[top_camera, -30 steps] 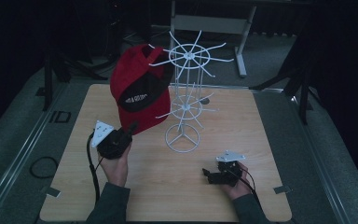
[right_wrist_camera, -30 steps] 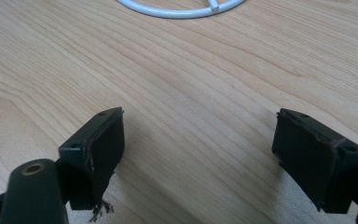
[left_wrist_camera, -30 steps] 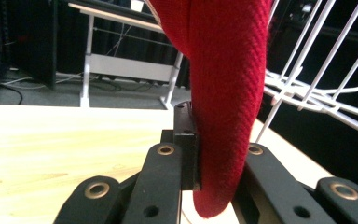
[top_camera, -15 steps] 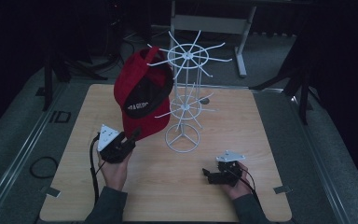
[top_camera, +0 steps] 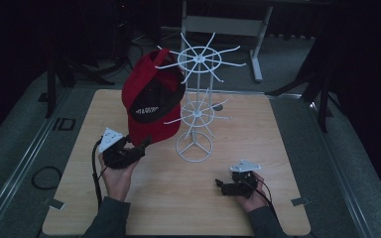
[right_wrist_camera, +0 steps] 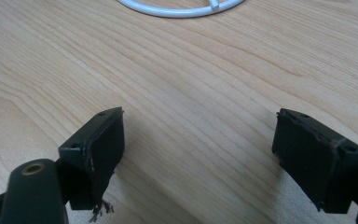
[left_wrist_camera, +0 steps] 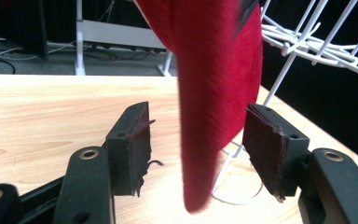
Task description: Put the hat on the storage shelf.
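A red cap (top_camera: 154, 106) with a black front patch hangs from an upper arm of the white wire rack (top_camera: 196, 104), which stands mid-table. My left gripper (top_camera: 146, 144) is just below the cap at the brim's lower end. In the left gripper view the red brim (left_wrist_camera: 214, 93) drops between the jaws of my left gripper (left_wrist_camera: 198, 121), which stand open with a gap on each side. My right gripper (top_camera: 221, 186) rests low at the front right, pointing left. Its jaws are wide open over bare wood (right_wrist_camera: 200, 126), and the rack's ring base (right_wrist_camera: 182, 7) lies ahead.
The wooden table (top_camera: 278, 139) is edged by grey floor and rails on both sides. A white metal frame (top_camera: 223, 25) stands behind the table in the dark. The rack's wire arms stick out in all directions around its post.
The cap has gone up and to the right, onto the rack's upper tier. My left gripper followed it rightward. The right gripper stayed put.
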Demonstrator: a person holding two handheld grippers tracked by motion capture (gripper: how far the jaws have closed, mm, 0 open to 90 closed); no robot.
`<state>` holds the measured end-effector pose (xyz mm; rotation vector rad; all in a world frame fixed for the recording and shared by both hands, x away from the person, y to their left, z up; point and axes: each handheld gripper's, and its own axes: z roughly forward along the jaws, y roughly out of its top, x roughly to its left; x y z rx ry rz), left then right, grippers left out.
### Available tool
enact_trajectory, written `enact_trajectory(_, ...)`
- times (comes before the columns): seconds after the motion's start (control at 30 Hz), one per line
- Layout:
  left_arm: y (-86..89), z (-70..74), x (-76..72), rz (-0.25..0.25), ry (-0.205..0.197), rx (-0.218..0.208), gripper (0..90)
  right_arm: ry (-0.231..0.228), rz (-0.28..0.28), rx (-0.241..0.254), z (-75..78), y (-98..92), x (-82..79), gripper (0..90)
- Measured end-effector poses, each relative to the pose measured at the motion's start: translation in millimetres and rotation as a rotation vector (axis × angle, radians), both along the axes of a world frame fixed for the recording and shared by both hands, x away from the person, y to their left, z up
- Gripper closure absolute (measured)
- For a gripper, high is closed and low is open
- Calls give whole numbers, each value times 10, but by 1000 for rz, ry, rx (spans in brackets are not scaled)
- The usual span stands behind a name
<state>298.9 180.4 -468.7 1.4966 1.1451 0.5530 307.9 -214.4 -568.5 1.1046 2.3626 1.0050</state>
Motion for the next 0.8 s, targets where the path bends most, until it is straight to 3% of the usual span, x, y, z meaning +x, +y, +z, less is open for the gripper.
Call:
enact_trajectory(0.2, 80, -11, -17, -11, 25, 36, 406, 0, -1, 0, 0, 0, 0, 167)
enact_trajectory(0.4, 204, -31, -45, -9, 32, 37, 403, 0, -1, -1, 0, 0, 0, 167)
enact_trajectory(0.8, 287, -80, -40, -19, 34, 48, 395, -2, 0, -1, 0, -1, 1, 167)
